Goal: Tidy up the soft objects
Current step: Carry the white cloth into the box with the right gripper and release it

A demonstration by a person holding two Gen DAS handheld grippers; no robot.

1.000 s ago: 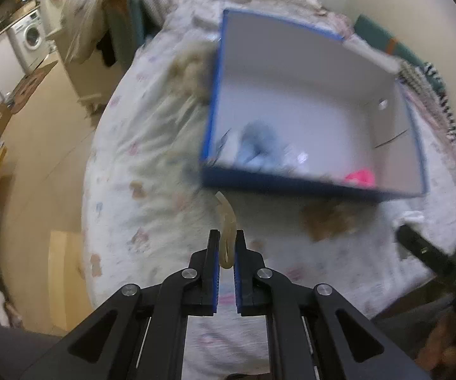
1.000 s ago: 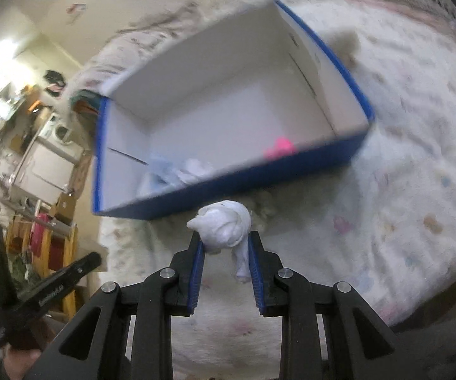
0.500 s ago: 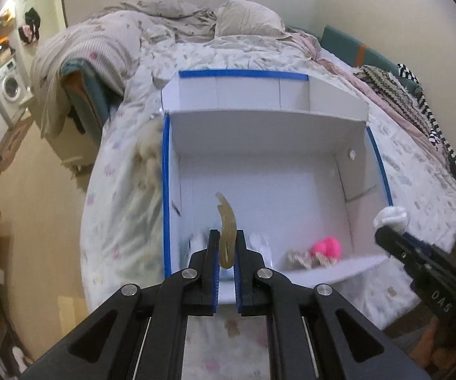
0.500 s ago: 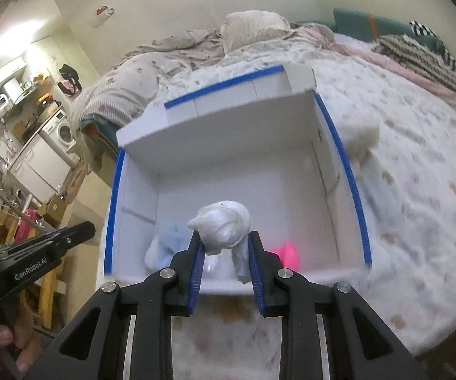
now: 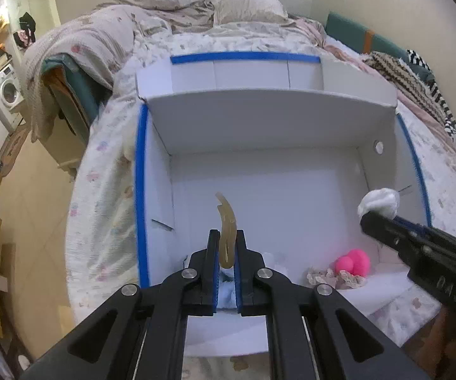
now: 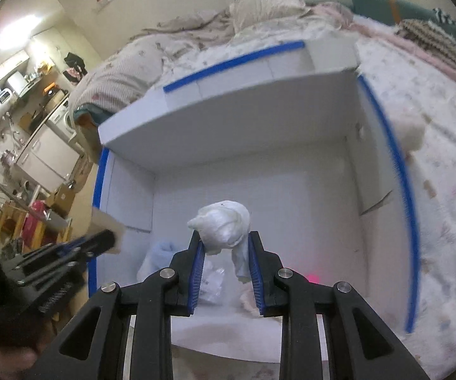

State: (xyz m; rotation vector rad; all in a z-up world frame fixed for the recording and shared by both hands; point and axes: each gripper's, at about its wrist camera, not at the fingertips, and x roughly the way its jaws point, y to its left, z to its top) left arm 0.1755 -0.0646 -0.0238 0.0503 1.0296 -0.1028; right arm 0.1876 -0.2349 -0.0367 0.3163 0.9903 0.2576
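Over the white box on the bed, blue-edged walls all round, bare floor wide at its middle and far end. Left gripper pinching one tan strip upright; right gripper clamping one white cloth wad. At the box's near wall: one pink ball, one lace scrap, pale blue cloth.

So the left tongs are clamped on a thin tan strip, hanging over the open white box with blue edges that's sitting on the bed. Inside there's a pink pom-pom and some lacy fabric. The right tongs poke in from the right, pinching a white wad.
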